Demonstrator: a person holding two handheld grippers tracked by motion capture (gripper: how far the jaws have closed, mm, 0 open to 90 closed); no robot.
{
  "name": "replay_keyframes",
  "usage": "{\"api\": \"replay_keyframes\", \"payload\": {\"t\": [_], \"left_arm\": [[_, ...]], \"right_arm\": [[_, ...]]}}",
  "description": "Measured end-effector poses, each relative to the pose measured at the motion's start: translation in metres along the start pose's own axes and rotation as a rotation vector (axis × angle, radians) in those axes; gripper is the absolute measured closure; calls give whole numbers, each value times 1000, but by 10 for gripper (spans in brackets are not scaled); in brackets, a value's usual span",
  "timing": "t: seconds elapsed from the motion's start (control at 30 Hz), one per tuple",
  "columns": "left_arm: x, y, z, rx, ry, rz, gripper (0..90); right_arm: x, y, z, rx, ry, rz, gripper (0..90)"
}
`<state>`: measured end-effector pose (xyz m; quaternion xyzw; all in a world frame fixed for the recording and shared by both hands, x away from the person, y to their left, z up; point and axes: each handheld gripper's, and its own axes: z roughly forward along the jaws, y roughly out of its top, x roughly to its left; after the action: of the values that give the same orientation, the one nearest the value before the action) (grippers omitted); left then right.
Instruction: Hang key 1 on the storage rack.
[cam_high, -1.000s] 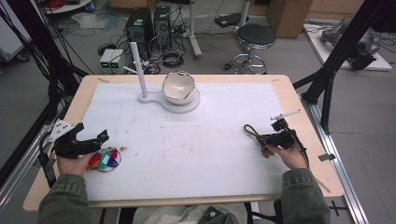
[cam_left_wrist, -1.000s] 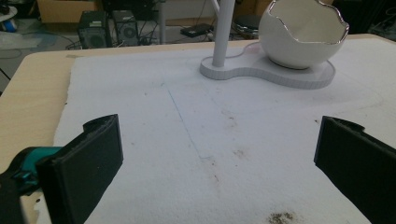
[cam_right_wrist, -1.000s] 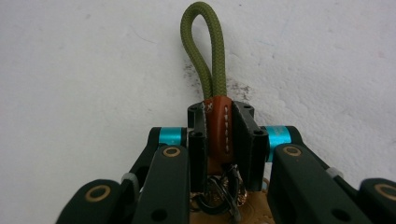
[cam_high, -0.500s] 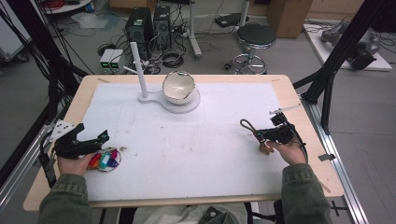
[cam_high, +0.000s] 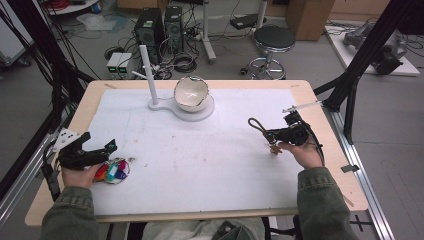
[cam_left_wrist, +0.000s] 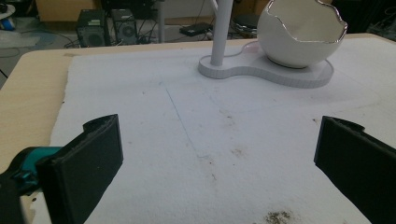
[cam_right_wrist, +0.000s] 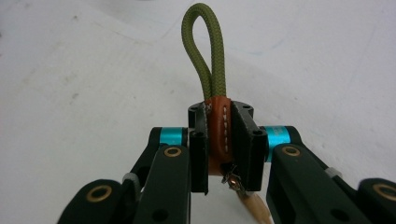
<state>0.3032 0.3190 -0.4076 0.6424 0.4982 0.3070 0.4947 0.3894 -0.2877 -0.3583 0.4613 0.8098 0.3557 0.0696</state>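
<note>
My right gripper is shut on a key strap at its brown stitched leather band. The strap's olive rope loop sticks out past the fingertips, and a small metal clip with a tan piece hangs below the jaws. The gripper is held above the white mat at the right. My left gripper rests at the table's near left with its jaws wide open and nothing between them. It points toward a white eggshell-shaped bowl on a white stand with an upright post.
A small round multicoloured thing lies on the mat just beside the left gripper. The white mat covers most of the wooden table. Black frame struts rise at both sides of the table.
The right gripper has risen and moved a little away from the near edge, carrying the strap with it. The left gripper has stayed where it was.
</note>
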Motion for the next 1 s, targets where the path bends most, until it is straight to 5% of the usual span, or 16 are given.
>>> {"api": "replay_keyframes", "payload": {"t": [1.0], "left_arm": [[1, 0, 2, 0, -5, 4, 17]], "right_arm": [[56, 73, 25, -39, 82, -81, 777]]}}
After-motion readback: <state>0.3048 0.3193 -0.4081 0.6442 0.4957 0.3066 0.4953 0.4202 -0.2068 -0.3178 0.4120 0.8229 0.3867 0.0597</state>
